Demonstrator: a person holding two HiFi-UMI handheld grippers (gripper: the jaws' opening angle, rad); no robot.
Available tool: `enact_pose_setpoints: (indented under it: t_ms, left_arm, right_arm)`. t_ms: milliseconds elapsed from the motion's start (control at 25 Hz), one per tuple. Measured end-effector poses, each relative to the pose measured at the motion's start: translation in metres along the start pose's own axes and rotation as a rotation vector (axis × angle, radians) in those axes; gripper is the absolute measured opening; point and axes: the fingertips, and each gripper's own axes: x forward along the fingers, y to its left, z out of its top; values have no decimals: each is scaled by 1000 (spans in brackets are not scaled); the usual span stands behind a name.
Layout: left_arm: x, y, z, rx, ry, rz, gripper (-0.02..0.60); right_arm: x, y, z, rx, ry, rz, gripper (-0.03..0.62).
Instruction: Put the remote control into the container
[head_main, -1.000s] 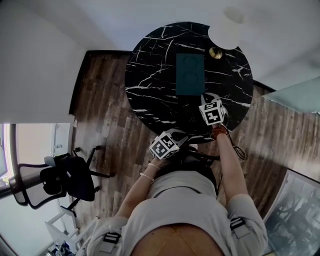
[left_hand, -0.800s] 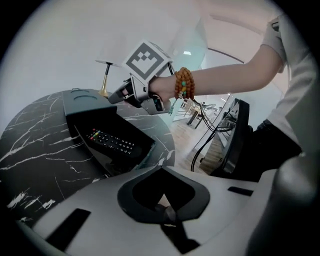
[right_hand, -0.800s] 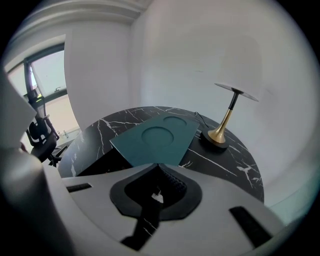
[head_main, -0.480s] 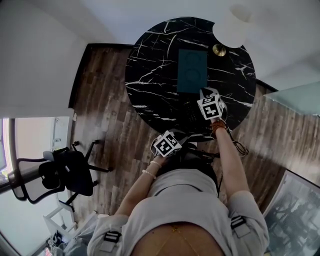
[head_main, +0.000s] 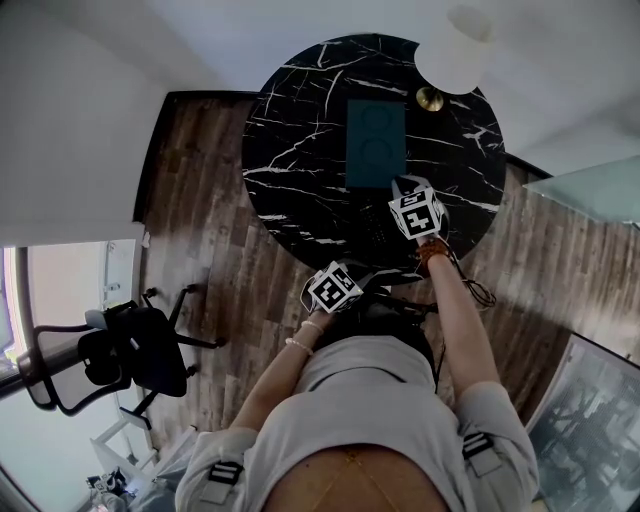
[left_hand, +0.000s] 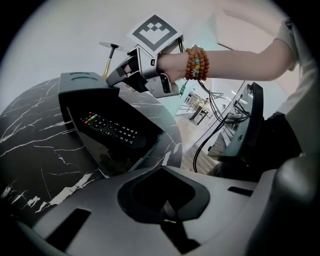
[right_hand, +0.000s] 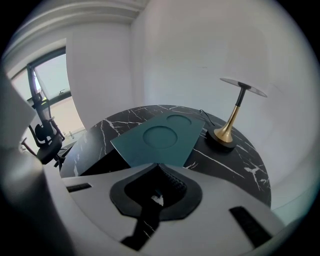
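The black remote control (left_hand: 110, 129) lies flat on the round black marble table (head_main: 300, 170), close against the near end of the teal container (head_main: 375, 143). This container (right_hand: 162, 137) is a flat box with two round recesses on top. My right gripper (head_main: 398, 187) hovers just above the container's near end and the remote, jaws shut with nothing between them; in the left gripper view it (left_hand: 114, 77) hangs over the remote. My left gripper (head_main: 360, 278) stays low at the table's near edge, aimed at the remote, and its jaws (left_hand: 161, 172) also meet with nothing held.
A lamp with a gold base (head_main: 431, 98) and white shade (head_main: 455, 62) stands at the table's far right, just beyond the container (right_hand: 231, 125). Cables (head_main: 475, 290) trail off the table's near right edge. An office chair (head_main: 130, 350) stands on the wooden floor to the left.
The right gripper has crept a little forward toward the container's near end. The left gripper has hardly moved. The head camera shifted slightly.
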Motion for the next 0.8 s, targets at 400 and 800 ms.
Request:
enact_pose_setpoints:
  t_ms: [400,800]
  left_arm:
    - [2,10,7,-23,-10,19,5]
    - [7,23,21,-13,-4,20,5]
  right_arm:
    - [0,0,0,-2,-13,10,12]
    - [1,1,0,-14,-19,21,12]
